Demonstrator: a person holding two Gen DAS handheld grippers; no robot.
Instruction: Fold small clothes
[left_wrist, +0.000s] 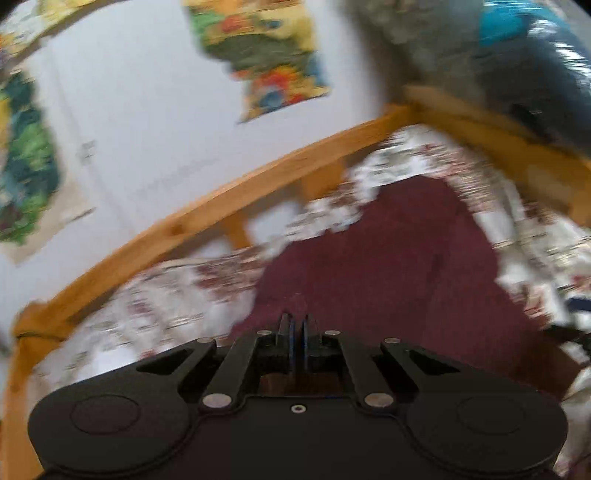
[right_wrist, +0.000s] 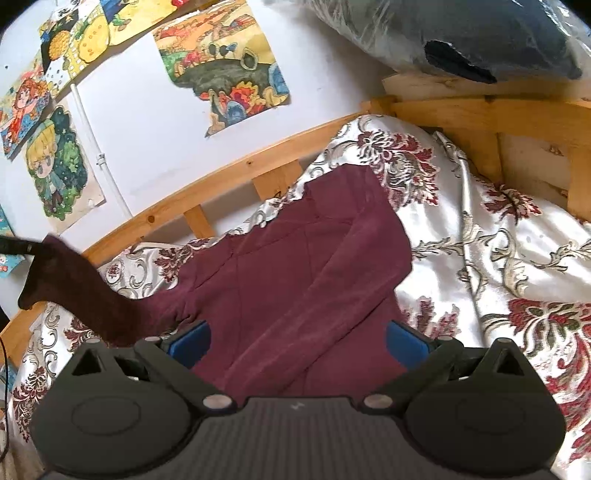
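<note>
Left wrist view smeared throughout: wall drawings and bedspread pattern unreadable. Maroon garment near hem hidden under right gripper body. Plastic-wrapped bundle at bed's head corner cut by top edge; contents unclear.

wooden bed; floral cover; maroon garment atop

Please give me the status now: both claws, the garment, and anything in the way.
Left claw shut on maroon garment, one sleeve lifted. Right claw open, hovering over garment on flowered bedcover. Nothing in the way.
</note>
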